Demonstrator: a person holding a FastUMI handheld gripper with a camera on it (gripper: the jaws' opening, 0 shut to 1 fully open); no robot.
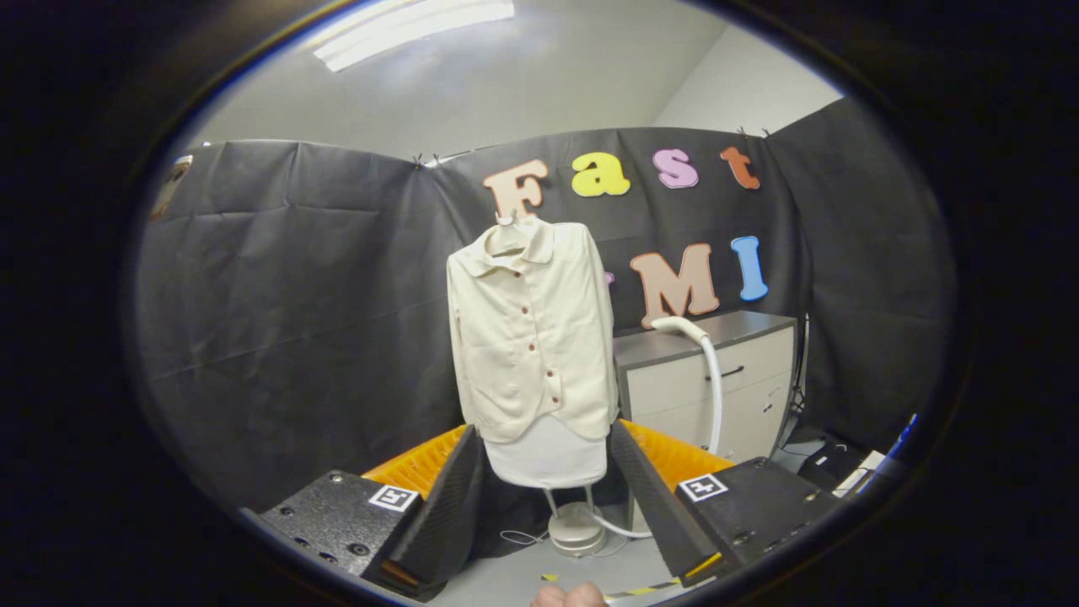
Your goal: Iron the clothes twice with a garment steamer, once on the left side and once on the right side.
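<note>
Hanging on a stand beyond the spread, empty tool, the cream shirt looks light and floppy, while the steamer hose beside the grey cabinet probably wants gripping at its stiff handle end.

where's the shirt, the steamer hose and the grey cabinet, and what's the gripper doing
shirt (531,337): gripper view, front panel by the buttons.
steamer hose (715,379): gripper view, white tube beside the cabinet.
grey cabinet (754,362): gripper view, upper drawer front.
gripper (548,497): gripper view, fingers open, shirt beyond them.
</note>
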